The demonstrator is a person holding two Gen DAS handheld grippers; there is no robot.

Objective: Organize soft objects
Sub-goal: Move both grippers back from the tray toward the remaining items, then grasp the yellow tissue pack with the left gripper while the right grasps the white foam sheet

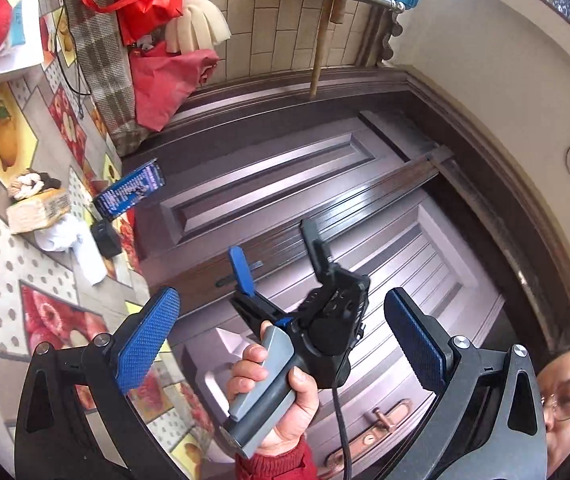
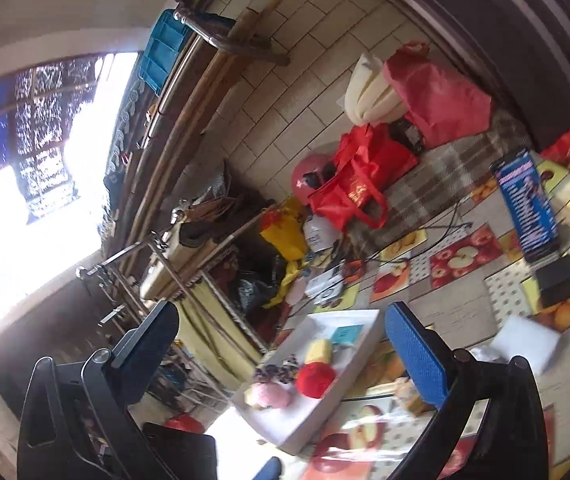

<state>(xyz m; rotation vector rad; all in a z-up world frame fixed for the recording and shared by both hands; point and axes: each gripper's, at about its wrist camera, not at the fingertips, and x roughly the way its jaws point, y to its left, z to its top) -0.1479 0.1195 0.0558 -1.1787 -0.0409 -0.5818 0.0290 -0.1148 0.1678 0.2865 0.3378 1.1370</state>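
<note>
Both our grippers open and empty; right gripper (image 2: 285, 356) nearer, white tray (image 2: 361, 320) of soft toys dead ahead at 12 o'clock, left gripper (image 1: 281, 340) faces the door (image 1: 325, 184).

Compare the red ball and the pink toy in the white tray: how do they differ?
The red ball is deep red and round; the pink toy is pale pink and flatter. The ball sits nearer the tray's middle, the pink toy nearer its end. Both look soft and lie in the tray, untouched by either claw.
</note>
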